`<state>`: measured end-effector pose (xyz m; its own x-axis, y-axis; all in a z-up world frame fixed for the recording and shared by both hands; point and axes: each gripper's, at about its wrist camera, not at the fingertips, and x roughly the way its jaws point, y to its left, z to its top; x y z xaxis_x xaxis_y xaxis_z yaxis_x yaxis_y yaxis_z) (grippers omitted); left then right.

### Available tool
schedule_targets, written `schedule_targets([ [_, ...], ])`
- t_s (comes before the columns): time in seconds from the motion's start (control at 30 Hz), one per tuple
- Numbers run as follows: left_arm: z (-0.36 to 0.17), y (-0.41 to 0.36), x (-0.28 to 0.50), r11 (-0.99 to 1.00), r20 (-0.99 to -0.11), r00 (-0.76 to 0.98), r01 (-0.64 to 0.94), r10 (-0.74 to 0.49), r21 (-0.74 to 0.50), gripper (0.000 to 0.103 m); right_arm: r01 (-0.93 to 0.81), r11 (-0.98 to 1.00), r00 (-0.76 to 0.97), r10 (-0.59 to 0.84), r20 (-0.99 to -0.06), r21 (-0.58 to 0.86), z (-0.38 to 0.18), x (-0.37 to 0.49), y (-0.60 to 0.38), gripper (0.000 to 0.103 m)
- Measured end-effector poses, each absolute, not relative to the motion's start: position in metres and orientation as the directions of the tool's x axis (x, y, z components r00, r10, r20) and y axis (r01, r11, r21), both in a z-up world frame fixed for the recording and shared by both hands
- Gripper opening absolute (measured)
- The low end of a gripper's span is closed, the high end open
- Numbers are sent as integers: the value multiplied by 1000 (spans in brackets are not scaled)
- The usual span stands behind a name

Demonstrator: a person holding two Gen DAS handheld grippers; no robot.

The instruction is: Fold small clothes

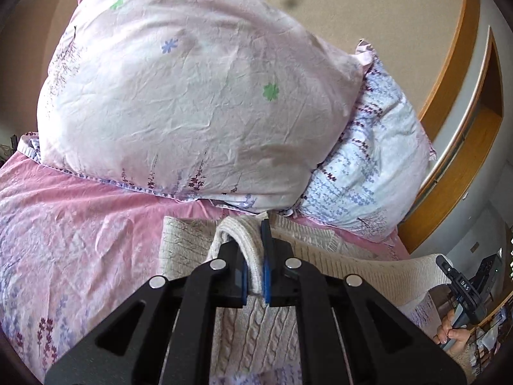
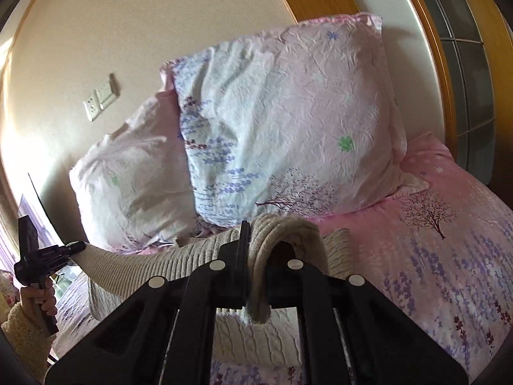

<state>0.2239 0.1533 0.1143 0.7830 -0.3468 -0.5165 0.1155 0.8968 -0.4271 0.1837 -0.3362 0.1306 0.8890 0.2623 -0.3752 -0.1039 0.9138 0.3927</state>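
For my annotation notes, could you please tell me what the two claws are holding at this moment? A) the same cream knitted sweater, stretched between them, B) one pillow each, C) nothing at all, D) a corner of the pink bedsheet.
A: the left claw and the right claw each pinch a ribbed edge of the cream knitted sweater, whose fabric spans from one to the other above the bed.
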Motion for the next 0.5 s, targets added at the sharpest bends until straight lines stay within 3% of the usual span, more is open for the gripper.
schedule_targets([
  [0.2, 61, 152, 287, 888, -614, 712, 27, -340, -459, 6, 44, 891, 791, 245, -561, 452, 78, 254, -344, 8],
  [0.5, 26, 149, 325, 871, -654, 664, -10, -362, -492, 7, 180, 813, 727, 270, -631, 554, 38, 298, -359, 9],
])
